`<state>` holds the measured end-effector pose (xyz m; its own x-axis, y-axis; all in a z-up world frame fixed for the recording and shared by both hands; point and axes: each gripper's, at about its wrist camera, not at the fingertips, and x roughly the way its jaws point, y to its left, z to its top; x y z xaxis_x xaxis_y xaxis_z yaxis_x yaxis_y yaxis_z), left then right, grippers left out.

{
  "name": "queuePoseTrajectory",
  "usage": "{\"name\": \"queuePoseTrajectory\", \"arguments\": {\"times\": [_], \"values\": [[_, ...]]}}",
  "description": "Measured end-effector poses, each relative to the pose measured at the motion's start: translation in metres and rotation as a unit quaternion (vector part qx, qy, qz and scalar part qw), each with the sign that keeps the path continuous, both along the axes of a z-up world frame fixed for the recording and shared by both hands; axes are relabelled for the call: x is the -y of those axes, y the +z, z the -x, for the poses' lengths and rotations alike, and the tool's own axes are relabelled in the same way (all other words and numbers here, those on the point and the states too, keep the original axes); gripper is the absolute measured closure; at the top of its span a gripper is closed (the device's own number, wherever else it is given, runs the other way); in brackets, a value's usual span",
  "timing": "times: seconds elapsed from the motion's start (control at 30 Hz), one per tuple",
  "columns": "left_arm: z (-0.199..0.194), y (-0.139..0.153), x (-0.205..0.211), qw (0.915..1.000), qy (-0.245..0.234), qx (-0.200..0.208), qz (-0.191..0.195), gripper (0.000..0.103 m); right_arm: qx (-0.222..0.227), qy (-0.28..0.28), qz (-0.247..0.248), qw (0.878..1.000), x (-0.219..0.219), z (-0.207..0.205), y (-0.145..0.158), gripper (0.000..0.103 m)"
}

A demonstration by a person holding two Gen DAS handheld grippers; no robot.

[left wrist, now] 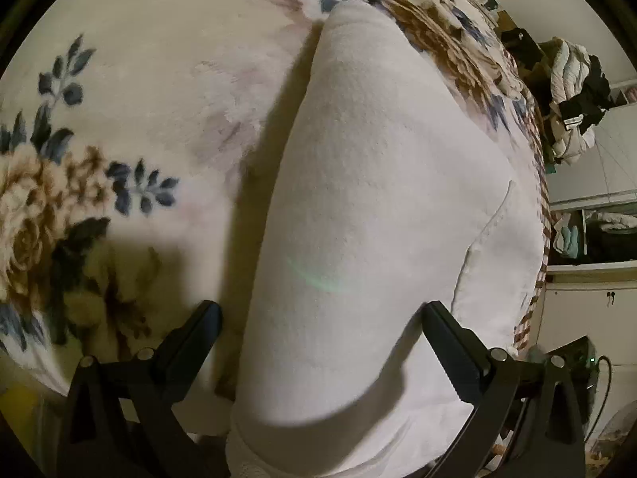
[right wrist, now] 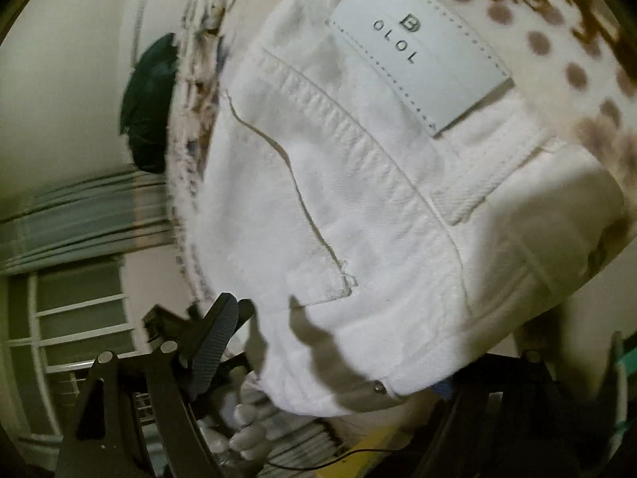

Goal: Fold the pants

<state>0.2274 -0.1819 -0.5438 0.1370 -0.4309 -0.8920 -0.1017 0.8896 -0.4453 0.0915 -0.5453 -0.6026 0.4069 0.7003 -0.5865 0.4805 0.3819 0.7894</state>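
so both grippers are basically the same build: matte black plastic, two fingers each hung off angular linkage arms with triangular cutouts in them. on the left gripper (left wrist: 320, 310) the fingers (left wrist: 452, 342) are flat, blocky black slabs, and there are round silver pivot pins (left wrist: 497, 354) sitting on the joints, one on each linkage. behind its right side a little green light glows on some dark hardware, with a black cable looping off it. the right gripper (right wrist: 358, 342) has the same silver pins (right wrist: 105, 357), and its one visible pad (right wrist: 213, 338) is dark grey with a fine ribbed texture. its other finger is mostly lost in shadow and blur.
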Motion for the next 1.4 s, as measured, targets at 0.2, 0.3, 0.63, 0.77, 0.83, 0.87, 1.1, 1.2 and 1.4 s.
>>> {"name": "queuePoseTrajectory", "arguments": {"times": [0.2, 0.3, 0.63, 0.77, 0.83, 0.87, 1.1, 1.2, 1.4], "values": [[0.001, 0.001, 0.0, 1.0, -0.008, 0.0, 0.003, 0.0, -0.027, 0.011, -0.007, 1.0, 0.007, 0.02, -0.002, 0.024], [0.001, 0.001, 0.001, 1.0, -0.009, -0.001, 0.001, 0.0, -0.038, 0.023, -0.019, 0.999, -0.002, 0.028, -0.006, 0.024], [0.0, -0.001, 0.005, 0.9999, -0.015, -0.001, 0.0, 0.0, 0.01, -0.082, -0.047, 0.995, -0.023, 0.013, -0.012, 0.03], [-0.001, -0.003, 0.005, 0.9999, -0.016, 0.003, 0.0, 0.0, 0.003, -0.062, 0.008, 0.998, -0.025, 0.016, -0.015, 0.03], [-0.001, -0.002, 0.004, 0.9999, -0.01, 0.007, 0.003, 0.0, 0.005, -0.068, 0.003, 0.998, -0.022, 0.014, -0.023, 0.03], [-0.001, -0.001, 0.003, 0.9999, -0.004, 0.01, 0.005, 0.0, 0.002, -0.075, -0.004, 0.997, -0.021, 0.011, -0.024, 0.03], [0.007, 0.026, 0.005, 0.9979, -0.007, 0.061, 0.021, 0.075, 0.008, -0.1, 0.037, 0.994, -0.031, 0.002, 0.0, 0.058], [0.012, 0.049, 0.002, 0.9967, 0.001, 0.075, 0.032, 0.082, 0.014, -0.092, 0.061, 0.994, -0.034, 0.001, 0.021, 0.061], [0.011, 0.108, -0.007, 0.993, 0.028, 0.099, 0.057, 0.084, 0.042, -0.062, 0.085, 0.994, -0.032, -0.012, 0.084, 0.064]]}}
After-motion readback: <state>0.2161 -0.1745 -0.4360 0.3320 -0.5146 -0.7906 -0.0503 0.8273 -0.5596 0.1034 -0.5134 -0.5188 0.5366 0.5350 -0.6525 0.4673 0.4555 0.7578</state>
